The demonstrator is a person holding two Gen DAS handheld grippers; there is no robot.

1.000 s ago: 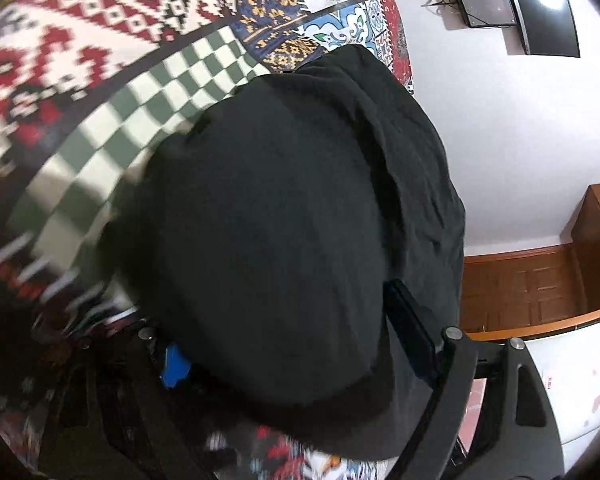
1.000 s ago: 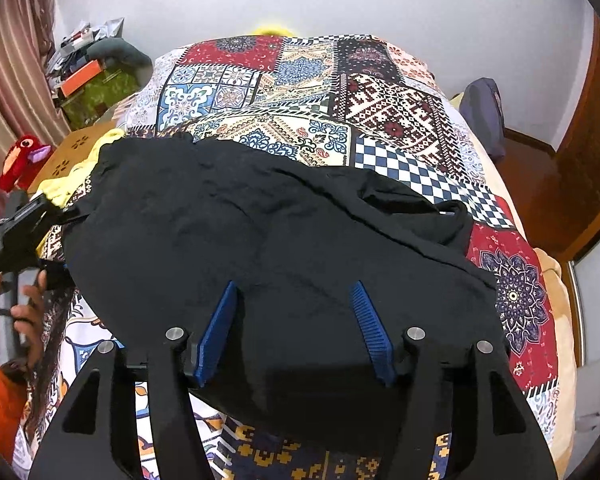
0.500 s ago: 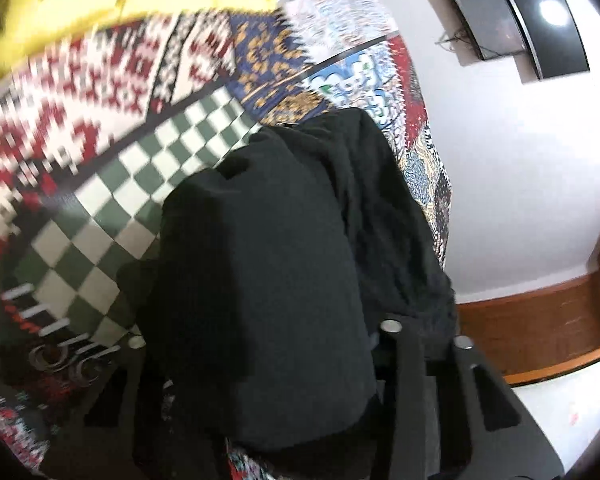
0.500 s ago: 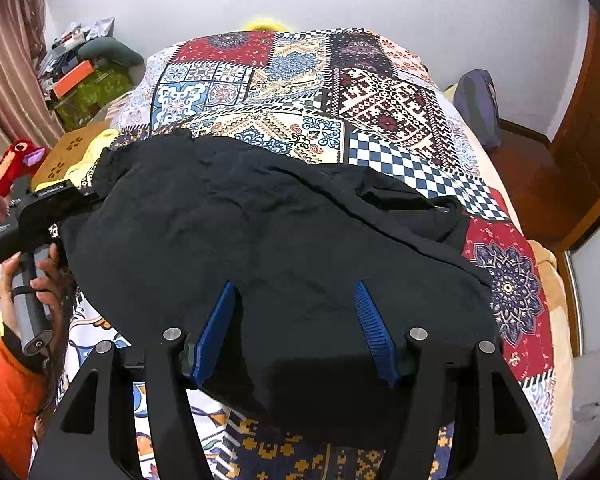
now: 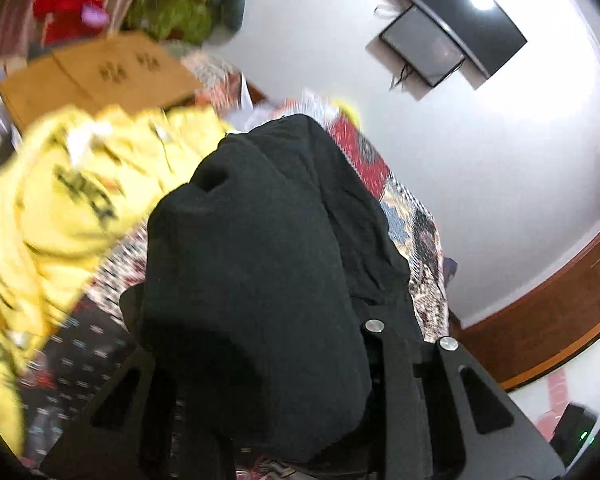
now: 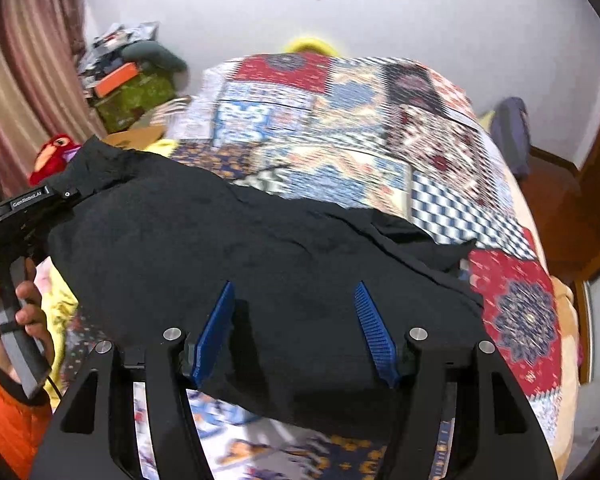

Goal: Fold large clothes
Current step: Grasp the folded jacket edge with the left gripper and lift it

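Observation:
A large black garment (image 6: 280,248) lies spread across the patchwork bedspread (image 6: 360,120). Its left corner is raised by my left gripper (image 6: 66,196), which a person's hand (image 6: 28,312) holds by the handle. In the left wrist view the black garment (image 5: 260,240) drapes over the left gripper (image 5: 256,320) and hides its fingertips; the jaws are closing on the cloth between them. My right gripper (image 6: 294,292) sits over the garment's near edge. Its blue pads (image 6: 214,332) stand well apart, with flat cloth between them.
A yellow printed garment (image 5: 72,200) lies by the bed's left side, near a cardboard box (image 5: 100,76) and a red plush toy (image 6: 54,152). Clutter is stacked in the far left corner. A dark bag (image 6: 508,132) and wooden furniture (image 6: 580,200) stand to the right.
The left gripper's jaws have narrowed onto the black cloth and it has risen and turned, lifting that corner off the bed. The right gripper has moved a little and stays wide.

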